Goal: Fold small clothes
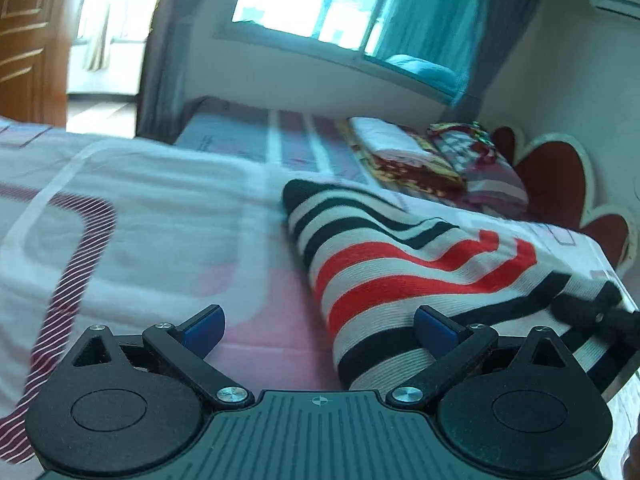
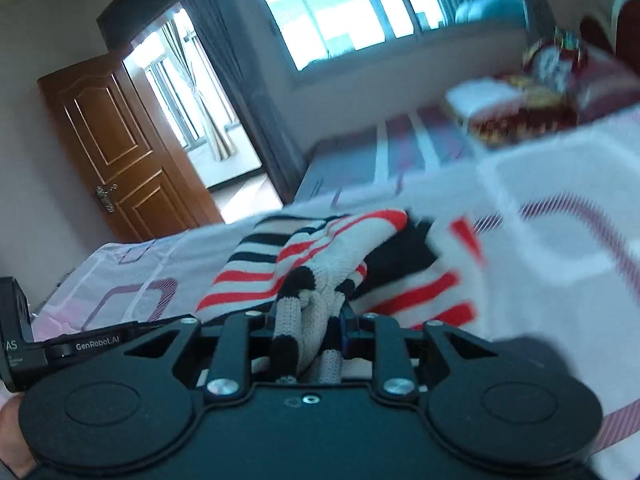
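Observation:
A small knitted sweater (image 1: 400, 264) with black, white and red stripes lies on the bed. In the left wrist view it sits at the centre right, partly folded. My left gripper (image 1: 320, 326) is open and empty, its right blue pad (image 1: 434, 326) over the sweater's near edge. In the right wrist view my right gripper (image 2: 316, 320) is shut on a bunched part of the sweater (image 2: 320, 256), which stretches away from the jaws. The right gripper also shows at the right edge of the left wrist view (image 1: 600, 312).
The bed has a white and pink sheet (image 1: 160, 208). Folded bedding and pillows (image 1: 440, 160) lie at its head by a red and white headboard (image 1: 560, 184). A wooden door (image 2: 120, 152) and a window (image 2: 360, 8) stand beyond.

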